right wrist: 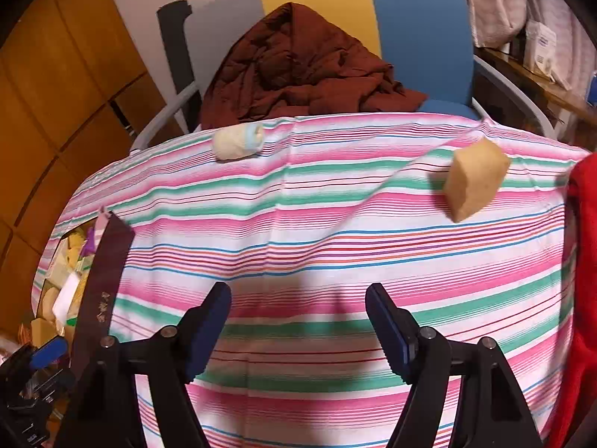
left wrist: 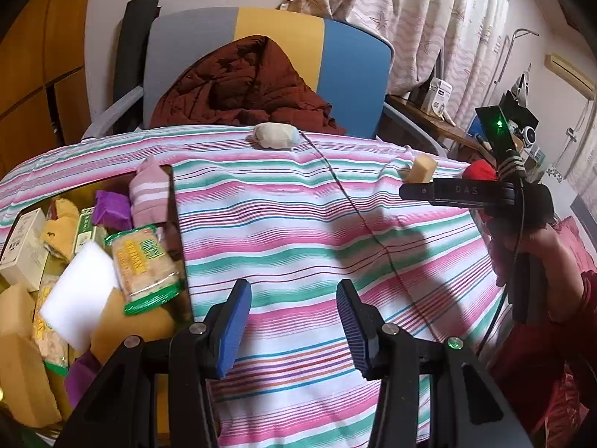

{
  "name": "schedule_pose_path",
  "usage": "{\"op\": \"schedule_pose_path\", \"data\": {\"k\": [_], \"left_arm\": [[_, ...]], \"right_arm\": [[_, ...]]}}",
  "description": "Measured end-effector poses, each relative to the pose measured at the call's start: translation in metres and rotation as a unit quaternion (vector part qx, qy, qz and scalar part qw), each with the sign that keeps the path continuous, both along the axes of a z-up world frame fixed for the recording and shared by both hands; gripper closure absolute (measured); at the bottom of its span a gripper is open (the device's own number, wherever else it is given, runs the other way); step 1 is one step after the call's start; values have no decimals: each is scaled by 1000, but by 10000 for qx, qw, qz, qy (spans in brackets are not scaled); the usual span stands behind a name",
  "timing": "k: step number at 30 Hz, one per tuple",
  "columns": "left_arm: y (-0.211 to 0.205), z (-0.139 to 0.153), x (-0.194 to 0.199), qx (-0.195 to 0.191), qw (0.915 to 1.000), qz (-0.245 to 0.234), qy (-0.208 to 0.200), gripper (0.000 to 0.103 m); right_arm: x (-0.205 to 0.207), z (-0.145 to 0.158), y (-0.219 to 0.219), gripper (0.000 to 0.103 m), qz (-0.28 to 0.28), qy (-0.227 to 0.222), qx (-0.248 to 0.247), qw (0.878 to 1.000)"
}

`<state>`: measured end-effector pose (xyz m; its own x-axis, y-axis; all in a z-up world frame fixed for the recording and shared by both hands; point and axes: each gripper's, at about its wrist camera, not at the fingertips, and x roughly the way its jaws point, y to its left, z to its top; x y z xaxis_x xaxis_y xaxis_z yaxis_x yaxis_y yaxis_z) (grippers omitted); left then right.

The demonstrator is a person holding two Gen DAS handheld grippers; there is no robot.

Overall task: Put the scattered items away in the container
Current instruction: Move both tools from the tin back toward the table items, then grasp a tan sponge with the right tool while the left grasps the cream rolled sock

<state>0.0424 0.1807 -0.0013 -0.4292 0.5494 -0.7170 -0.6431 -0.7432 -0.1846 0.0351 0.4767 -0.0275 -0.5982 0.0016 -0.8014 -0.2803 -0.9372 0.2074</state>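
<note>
My left gripper (left wrist: 294,291) hangs open over the striped tablecloth (left wrist: 298,224), nothing between its blue pads. Left of it is the dark container (left wrist: 173,201), holding a cracker pack (left wrist: 145,268), a white sponge (left wrist: 78,291), a pink striped sock (left wrist: 149,194) and several other items. My right gripper (right wrist: 298,293) is also open and empty above the cloth. Ahead of it lie a rolled white sock (right wrist: 238,143) at the far edge and a tan sponge block (right wrist: 474,183) to the right. Both show in the left wrist view too, the sock (left wrist: 276,135) and the block (left wrist: 421,168).
A chair (left wrist: 354,71) with a brown jacket (left wrist: 246,86) stands behind the table. A red cloth (right wrist: 585,261) lies at the table's right edge. A hand in a red sleeve (left wrist: 552,261) holds the right tool. The container wall (right wrist: 108,268) rises at the left.
</note>
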Motion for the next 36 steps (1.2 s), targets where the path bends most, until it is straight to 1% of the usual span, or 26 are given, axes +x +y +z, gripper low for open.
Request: {"op": "schedule_pose_path", "data": {"k": [3,5,6,7,10,13,17,21,23,24,25,26,27,30,32,33,34,36], "left_arm": [[7,1,-2,-3,10000,-60,-10,55],[11,0,-2,-17,9999,-103,-9,55],[14,0,-3,-32,9999,-136,-13,55],[17,-1,-3,-49,9999,-160,-17,55],[24,-5,-3,-112,9997,-228,-35,55],[33,-10,-6,-213,9993,-284,-87,55],[45,-15,-11,-324,9989,-316,-113,55],[57,-15,-22,-366,9987,-348,-88,55],[63,-15,-27,-387,9986,-351,-85,55],[66,-15,-31,-379,9986,-345,-95,55],[70,-15,-34,-370,9987,-340,-103,55],[74,-15,-39,-370,9987,-334,-103,55],[79,-16,-44,-377,9987,-323,-112,55],[95,-20,-61,-453,9985,-276,-159,54],[106,-23,-73,-524,9983,-230,-141,50],[113,-25,-81,-543,9983,-210,-96,49],[120,-27,-89,-552,9982,-210,-96,46],[129,-29,-104,-585,9981,-124,-155,42]], "right_arm": [[-3,0,14,21,-156,-80,207,9996],[-8,1,31,17,-388,-68,359,9986],[-8,3,39,13,-499,-34,381,9980],[-10,5,55,9,-702,63,383,9968],[-13,8,95,5,-1231,352,317,9913],[-19,4,131,3,-1708,527,115,9838],[-31,-8,163,3,-2030,629,-338,9766],[-45,-22,173,3,-2045,532,-343,9768],[-51,-29,176,3,-2031,396,-255,9780],[-52,-33,177,9,-2042,308,-199,9782],[-52,-36,179,22,-2020,243,-202,9789],[-53,-40,182,30,-1947,205,-310,9801],[-53,-42,183,35,-1923,135,-338,9807],[-50,-42,185,39,-1918,98,-388,9806],[-50,-41,182,39,-1883,47,-342,9815],[-51,-41,180,39,-1824,10,-276,9828],[-53,-41,177,39,-1753,-32,-138,9844],[-56,-38,169,39,-1617,-93,106,9867]]}}
